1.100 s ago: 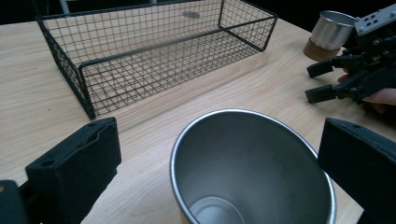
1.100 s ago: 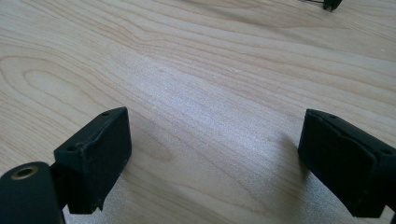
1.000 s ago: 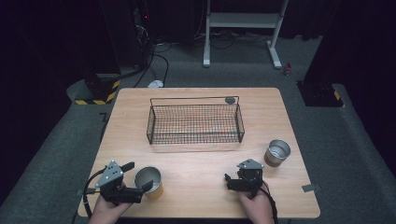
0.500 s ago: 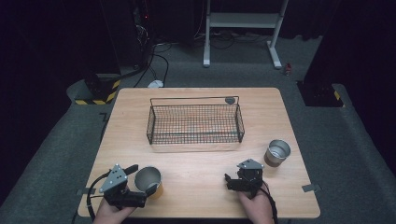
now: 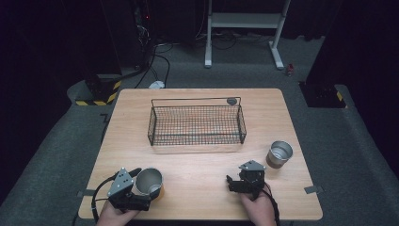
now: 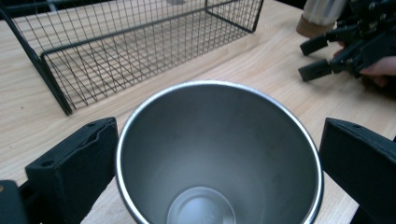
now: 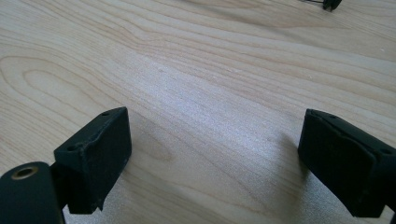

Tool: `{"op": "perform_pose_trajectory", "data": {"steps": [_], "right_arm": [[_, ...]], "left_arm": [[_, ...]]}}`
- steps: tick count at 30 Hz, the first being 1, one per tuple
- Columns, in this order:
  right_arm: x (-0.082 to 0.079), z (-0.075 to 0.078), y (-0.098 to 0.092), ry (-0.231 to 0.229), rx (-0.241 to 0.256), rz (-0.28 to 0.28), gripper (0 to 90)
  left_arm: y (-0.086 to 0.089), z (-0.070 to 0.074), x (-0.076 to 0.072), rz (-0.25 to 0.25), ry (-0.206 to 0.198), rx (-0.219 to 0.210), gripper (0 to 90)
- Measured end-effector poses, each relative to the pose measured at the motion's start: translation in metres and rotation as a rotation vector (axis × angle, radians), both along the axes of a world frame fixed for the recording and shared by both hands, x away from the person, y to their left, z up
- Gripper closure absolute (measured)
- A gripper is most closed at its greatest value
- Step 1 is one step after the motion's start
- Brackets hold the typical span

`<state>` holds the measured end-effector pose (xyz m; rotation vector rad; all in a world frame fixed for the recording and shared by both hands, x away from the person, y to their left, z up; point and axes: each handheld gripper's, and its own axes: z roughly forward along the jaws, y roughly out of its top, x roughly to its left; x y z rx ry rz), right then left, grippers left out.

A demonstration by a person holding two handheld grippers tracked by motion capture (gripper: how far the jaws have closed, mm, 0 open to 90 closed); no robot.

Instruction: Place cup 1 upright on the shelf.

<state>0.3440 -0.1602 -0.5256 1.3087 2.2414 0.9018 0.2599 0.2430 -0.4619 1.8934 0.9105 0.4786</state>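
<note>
Since a second ago the left tongs (image 5: 139,183) have drawn back toward the near edge and swung round, so the shiny steel cup with the open round mouth (image 5: 148,181) now sits a little farther in from the near left corner of the pale wooden surface (image 5: 197,165). In the left gripper view that steel cup (image 6: 218,154) stands upright between the two black jaws, which are spread wide on either side of its rim; whether either jaw touches the wall cannot be told. The right tongs (image 5: 230,183) have stayed put near the near edge, right of centre, released, with bare wood between the parted jaws in the right gripper view. Just beyond and right of them stands a second steel cup on a brown base (image 5: 280,154), upright and apart from the tongs. Farther off, in the middle of the surface, lies the black wire mesh basket (image 5: 196,139), with a small grey round piece (image 5: 231,100) at its far right corner
</note>
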Motion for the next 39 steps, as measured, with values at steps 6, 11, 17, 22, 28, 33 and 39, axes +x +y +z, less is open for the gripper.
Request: {"op": "perform_pose_trajectory", "data": {"steps": [6, 11, 17, 22, 28, 33, 39], "right_arm": [[0.000, 0.000, 0.000, 0.000, 0.000, 0.000, 9.7], [0.000, 0.000, 0.000, 0.000, 0.000, 0.000, 9.7], [0.000, 0.000, 0.000, 0.000, 0.000, 0.000, 9.7], [0.000, 0.000, 0.000, 0.000, 0.000, 0.000, 9.7], [0.000, 0.000, 0.000, 0.000, 0.001, 0.000, 9.7], [0.000, 0.000, 0.000, 0.000, 0.001, 0.000, 9.7], [0.000, 0.000, 0.000, 0.000, 0.000, 0.000, 9.7]], "left_arm": [[-0.003, -0.006, 0.000, -0.015, -0.004, 0.029, 0.0], [0.000, -0.012, -0.002, -0.036, 0.002, 0.024, 0.5], [-0.001, -0.018, 0.000, -0.048, 0.005, 0.032, 2.0], [0.005, -0.021, 0.001, -0.041, 0.004, 0.011, 9.7], [0.006, -0.020, 0.000, -0.047, -0.021, 0.020, 13.6], [0.006, -0.020, -0.001, -0.038, -0.032, 0.034, 14.0], [0.007, -0.020, -0.001, -0.029, -0.042, 0.038, 14.1]]}}
